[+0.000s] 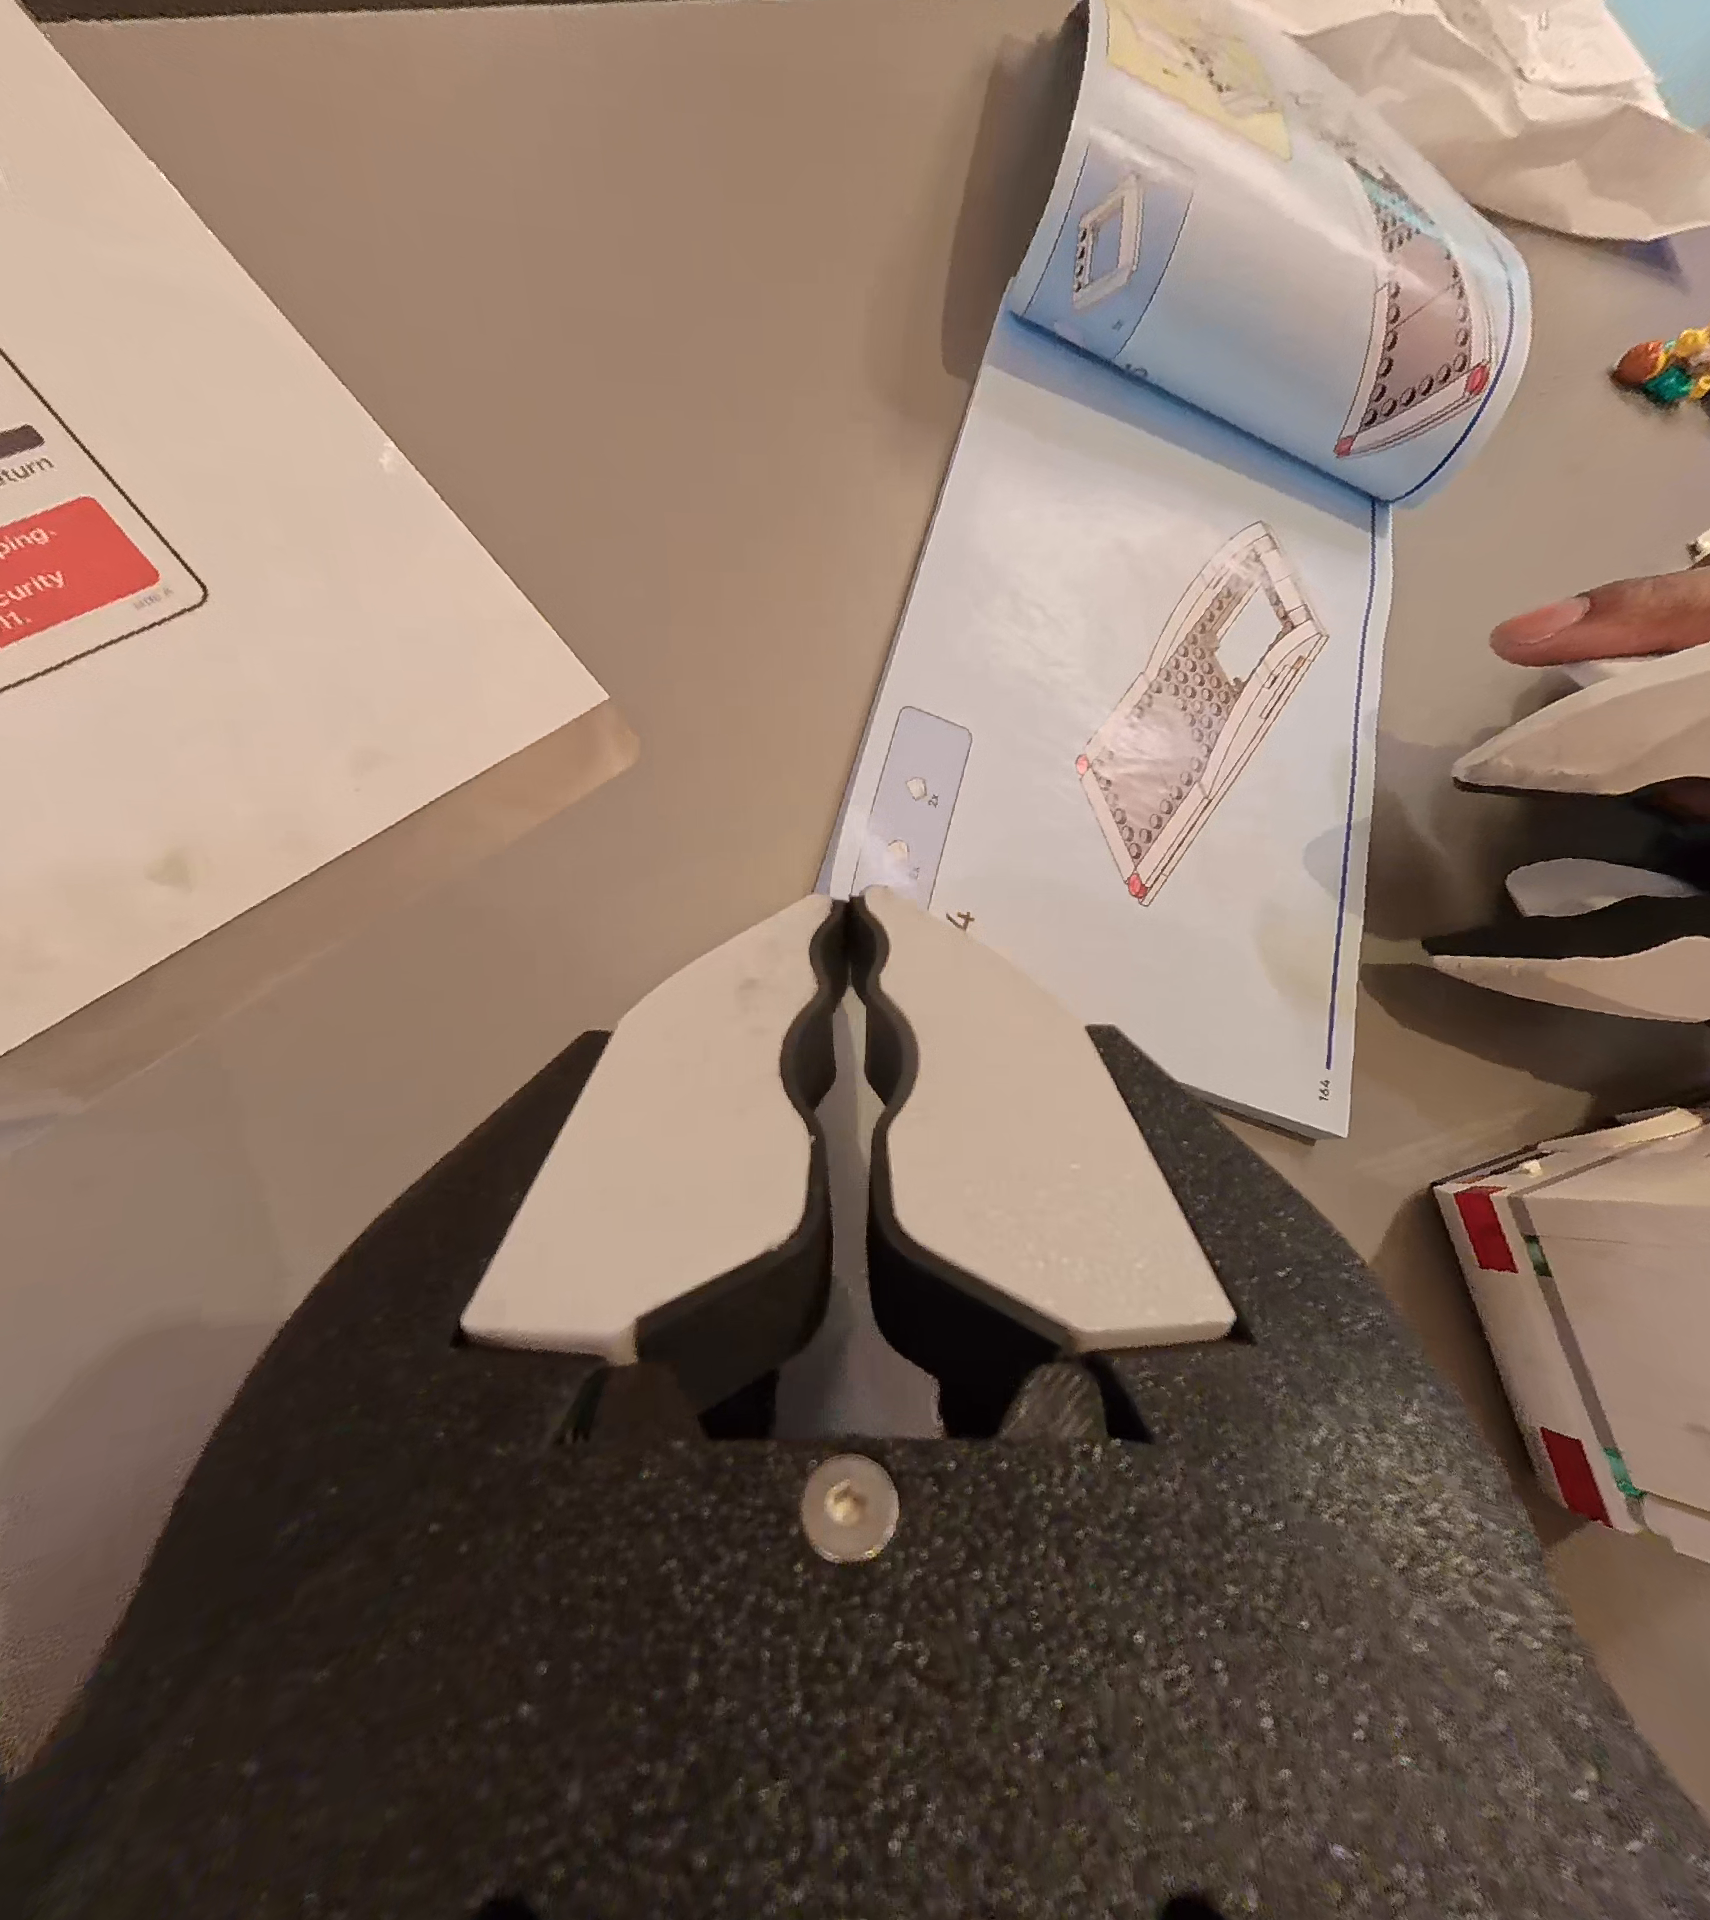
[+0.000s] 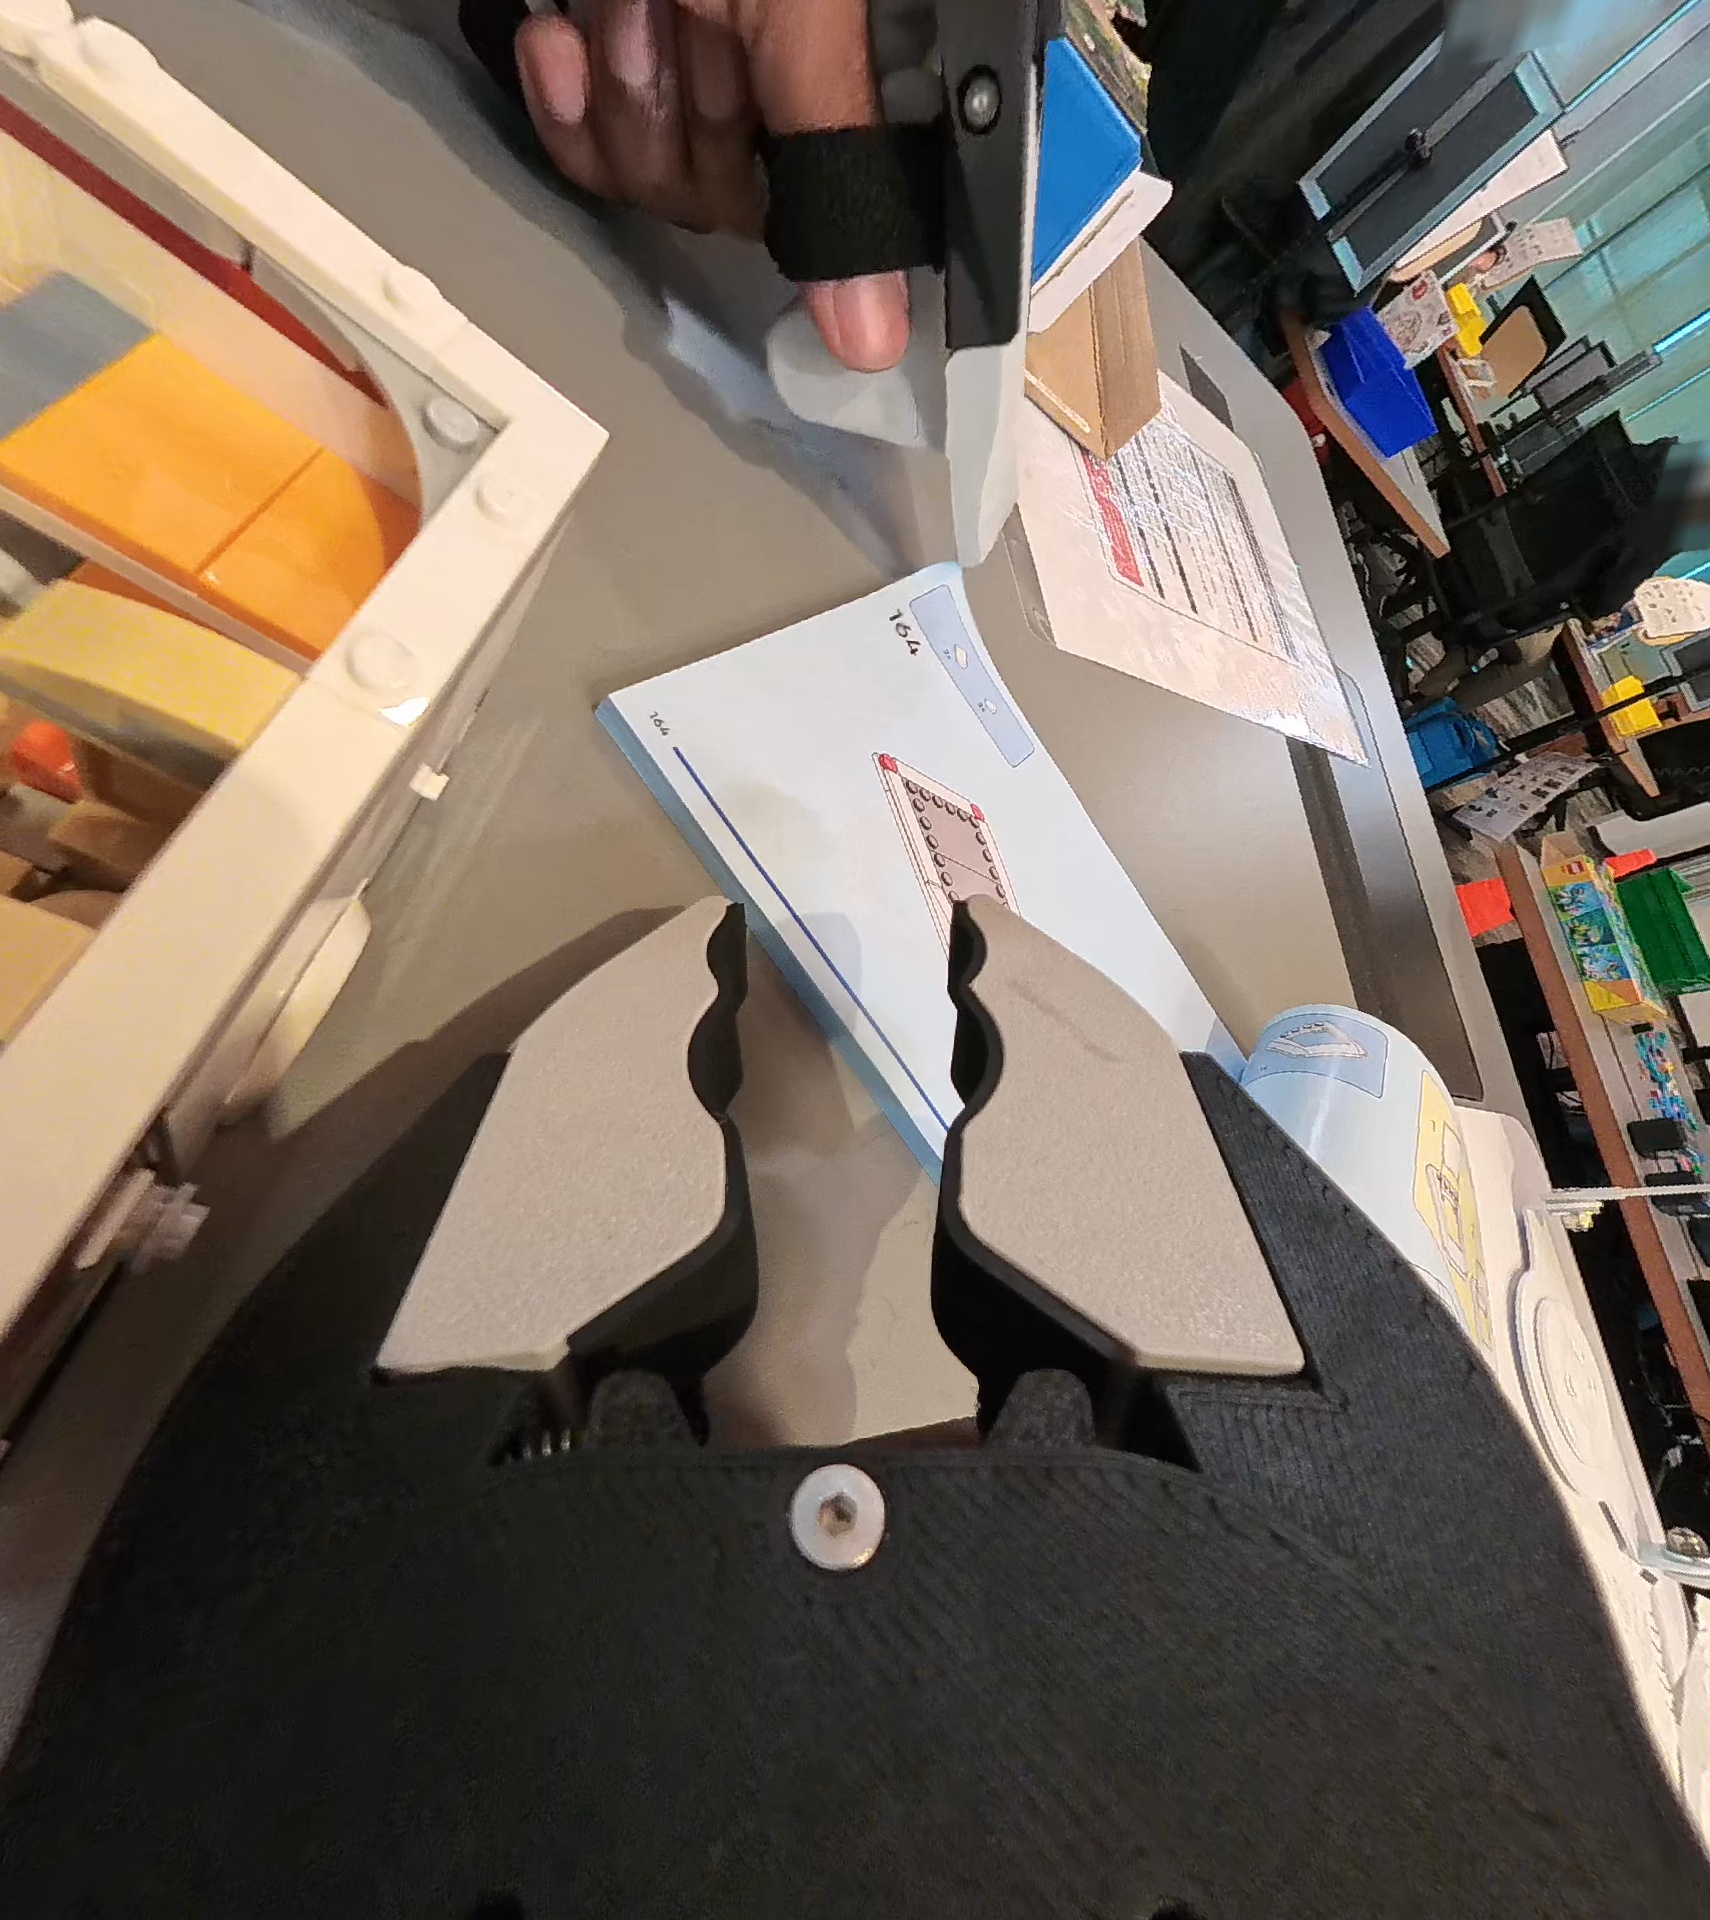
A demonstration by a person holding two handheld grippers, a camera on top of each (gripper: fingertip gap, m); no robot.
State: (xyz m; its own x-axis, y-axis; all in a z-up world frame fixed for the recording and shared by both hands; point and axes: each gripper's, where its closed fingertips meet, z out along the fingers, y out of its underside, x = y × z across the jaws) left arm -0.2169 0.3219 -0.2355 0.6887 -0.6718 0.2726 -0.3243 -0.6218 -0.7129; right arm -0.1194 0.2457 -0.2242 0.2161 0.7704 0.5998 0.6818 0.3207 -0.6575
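Grey table (image 1: 622, 312): booklet (image 1: 1142, 727) lengthwise ahead, left gripper (image 1: 849, 914) closed, right gripper (image 2: 846, 925) open.

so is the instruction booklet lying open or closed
Open: the booklet lies flat on the grey table showing a page, with the far pages curled back in a roll.

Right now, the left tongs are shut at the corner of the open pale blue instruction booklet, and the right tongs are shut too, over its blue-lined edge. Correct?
Not quite. The right tongs are open, as the right wrist view shows: their grey fingers stand apart over the blue-lined edge of the open pale blue instruction booklet, gripping nothing. The left tongs are indeed shut at its corner.
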